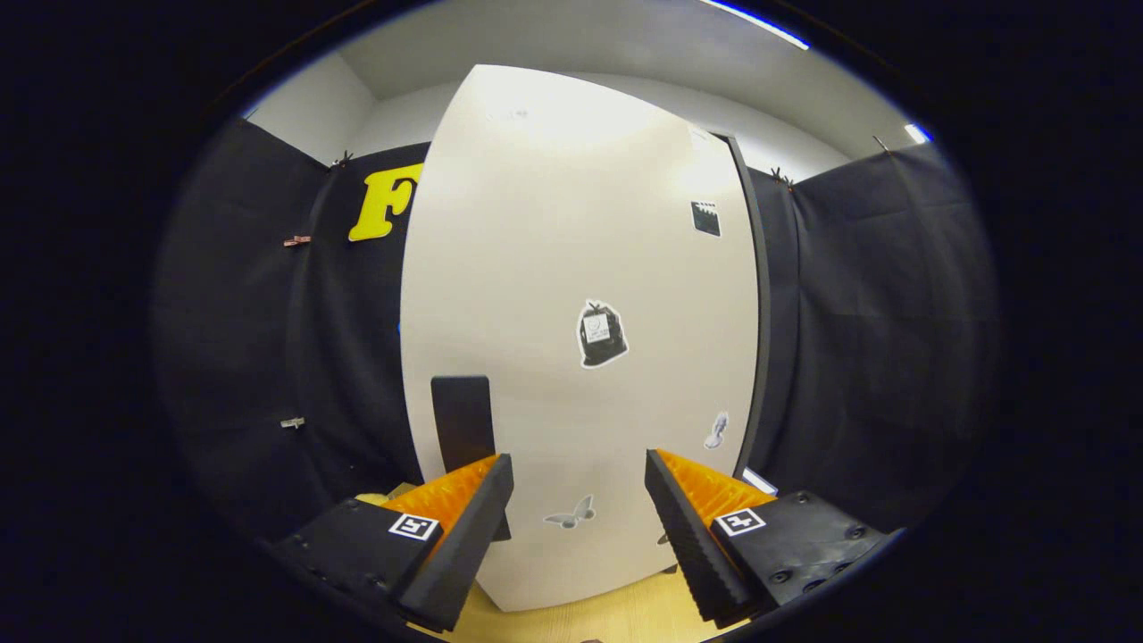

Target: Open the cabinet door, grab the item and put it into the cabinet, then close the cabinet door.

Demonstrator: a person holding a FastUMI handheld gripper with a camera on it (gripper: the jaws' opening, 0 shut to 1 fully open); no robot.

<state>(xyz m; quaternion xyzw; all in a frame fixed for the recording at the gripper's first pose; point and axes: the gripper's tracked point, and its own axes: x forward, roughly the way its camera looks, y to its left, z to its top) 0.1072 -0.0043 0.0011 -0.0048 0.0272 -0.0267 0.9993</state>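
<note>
The tall white flat-panel cabinet door (571, 295) stands shut in the middle of the frame, flush against the dark edge strip of the cabinet along its right side, with a black rectangular handle (463, 420) at its lower left and a few small stickers (a bag shape, a butterfly) scattered over its face. A shut door fits two stages alike: the item waiting somewhere outside with the door yet to be swung open, or the item already inside and the door closed again; this view cannot settle which, and I cannot make out the item. The door's long axis runs upright, its face turned squarely toward the tool (579, 500). The tool's fingers are spread wide with nothing between them, the left one lying just in front of the handle's lower end, above the pale wooden desk (580, 616).
</note>
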